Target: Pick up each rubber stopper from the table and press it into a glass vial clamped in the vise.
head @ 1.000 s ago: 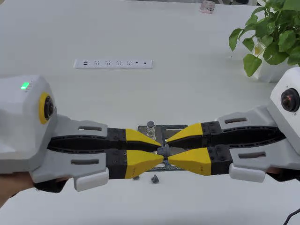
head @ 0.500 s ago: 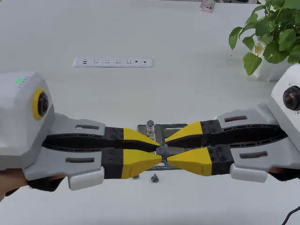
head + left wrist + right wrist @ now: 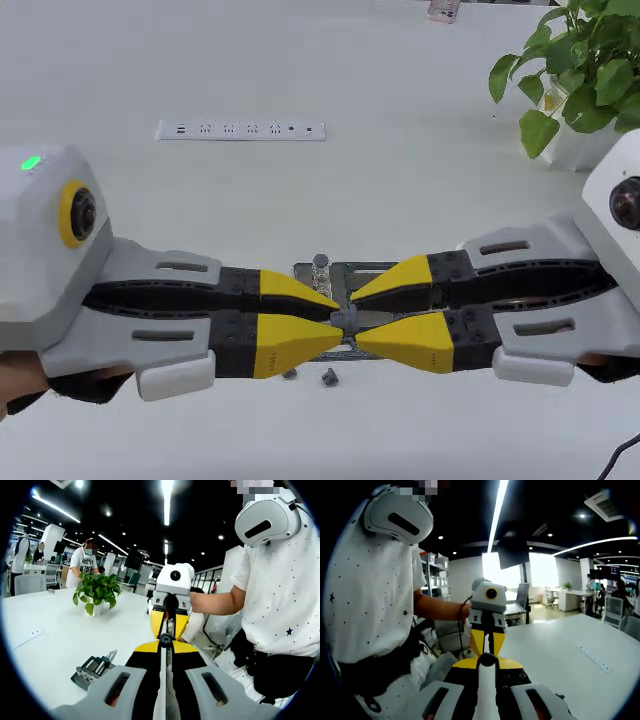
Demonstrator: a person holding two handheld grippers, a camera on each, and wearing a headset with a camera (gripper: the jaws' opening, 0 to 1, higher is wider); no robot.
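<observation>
A small grey rubber stopper (image 3: 343, 320) hangs above the table, pinched where both sets of yellow tips meet. My left gripper (image 3: 337, 320) comes in from the left and is shut on it. The right gripper (image 3: 358, 323) faces it from the right, also shut on it. The same stopper (image 3: 165, 639) sits at my left tips, with the right gripper (image 3: 169, 630) just beyond. In the right gripper view the stopper (image 3: 487, 659) sits at my own tips. Beneath lies the dark vise (image 3: 372, 272) holding a stoppered glass vial (image 3: 320, 266); the vise (image 3: 92, 670) also shows at lower left.
Two loose stoppers (image 3: 329, 378) (image 3: 290, 375) lie on the white table in front of the vise. A white power strip (image 3: 240, 131) lies farther back. A potted plant (image 3: 580, 70) stands at the back right. The person holding the grippers (image 3: 280, 595) stands close behind.
The grippers stay tip to tip on the stopper. The left gripper's body has drifted slightly left and down; the pinch point has barely moved.
</observation>
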